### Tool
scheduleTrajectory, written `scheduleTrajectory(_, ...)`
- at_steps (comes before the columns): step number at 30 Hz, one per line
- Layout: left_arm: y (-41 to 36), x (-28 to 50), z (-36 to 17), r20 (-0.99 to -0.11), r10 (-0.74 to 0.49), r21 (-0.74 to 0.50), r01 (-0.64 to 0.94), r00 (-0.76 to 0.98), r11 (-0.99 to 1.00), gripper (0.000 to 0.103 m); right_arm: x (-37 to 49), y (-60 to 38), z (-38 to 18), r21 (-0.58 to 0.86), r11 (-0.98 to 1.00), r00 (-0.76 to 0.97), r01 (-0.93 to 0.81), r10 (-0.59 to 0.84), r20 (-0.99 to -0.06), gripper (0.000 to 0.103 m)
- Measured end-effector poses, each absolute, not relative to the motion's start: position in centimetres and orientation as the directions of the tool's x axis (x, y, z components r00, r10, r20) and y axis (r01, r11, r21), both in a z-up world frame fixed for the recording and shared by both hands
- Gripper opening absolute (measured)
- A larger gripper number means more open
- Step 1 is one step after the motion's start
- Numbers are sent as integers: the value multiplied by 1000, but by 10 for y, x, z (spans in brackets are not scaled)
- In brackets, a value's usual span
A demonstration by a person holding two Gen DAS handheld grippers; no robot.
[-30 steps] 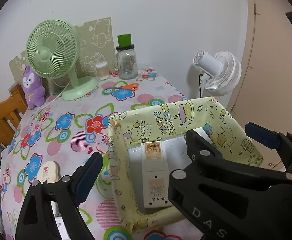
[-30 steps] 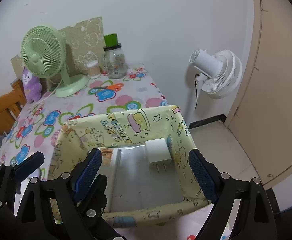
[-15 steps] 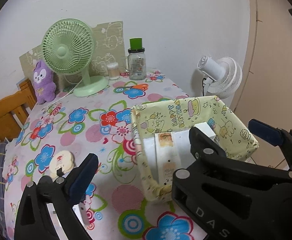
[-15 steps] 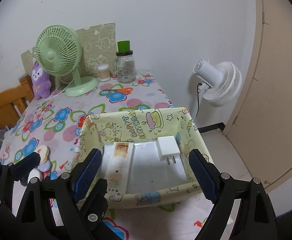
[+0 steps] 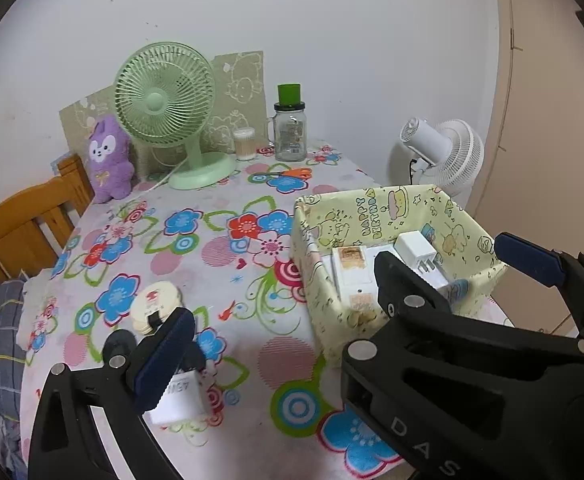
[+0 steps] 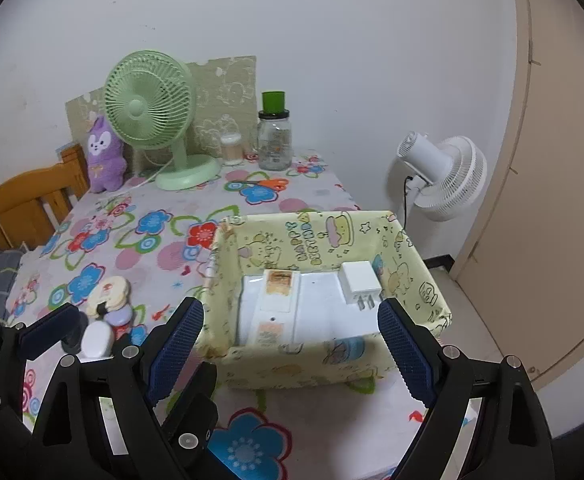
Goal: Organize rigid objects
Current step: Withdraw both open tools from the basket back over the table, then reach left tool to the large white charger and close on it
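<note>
At the left of the desk [image 5: 252,320], a small cluster of loose items is being shown: a cream biscuit-shaped piece [image 5: 156,301], a white oval case [image 6: 96,339] and a white labelled block [image 5: 178,398]. These are being judged as light, stiff and smooth-sided, so slipping is being considered likely unless flat opposite faces are being pinched. The block is best being taken across its two broad sides; the oval case is being taken across its narrower width.

The left hand-held gripper [image 5: 331,316] is being held wide apart and empty above the desk, one pad lying just over the block. To the right, the right hand-held gripper [image 6: 292,344] is likewise being held spread and empty, framing the near wall of the yellow fabric basket [image 6: 431,280].

Inside the basket, a white power strip [image 6: 278,300] and a white plug adapter [image 6: 359,282] are lying flat. The basket walls are being judged soft, so objects are being lowered in rather than pushed against them.
</note>
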State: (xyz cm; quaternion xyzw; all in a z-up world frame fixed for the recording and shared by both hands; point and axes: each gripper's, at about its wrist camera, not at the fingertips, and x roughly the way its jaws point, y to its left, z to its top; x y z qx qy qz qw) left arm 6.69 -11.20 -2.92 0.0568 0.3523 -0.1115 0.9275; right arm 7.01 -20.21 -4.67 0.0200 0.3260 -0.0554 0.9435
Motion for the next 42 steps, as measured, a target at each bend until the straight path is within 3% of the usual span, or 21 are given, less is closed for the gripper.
scheduleTrajectory(42,-27,36,-61,-673,-120,7,168,730,986,102,49,-113,-75,8,1000,829,-13,15,-559,91)
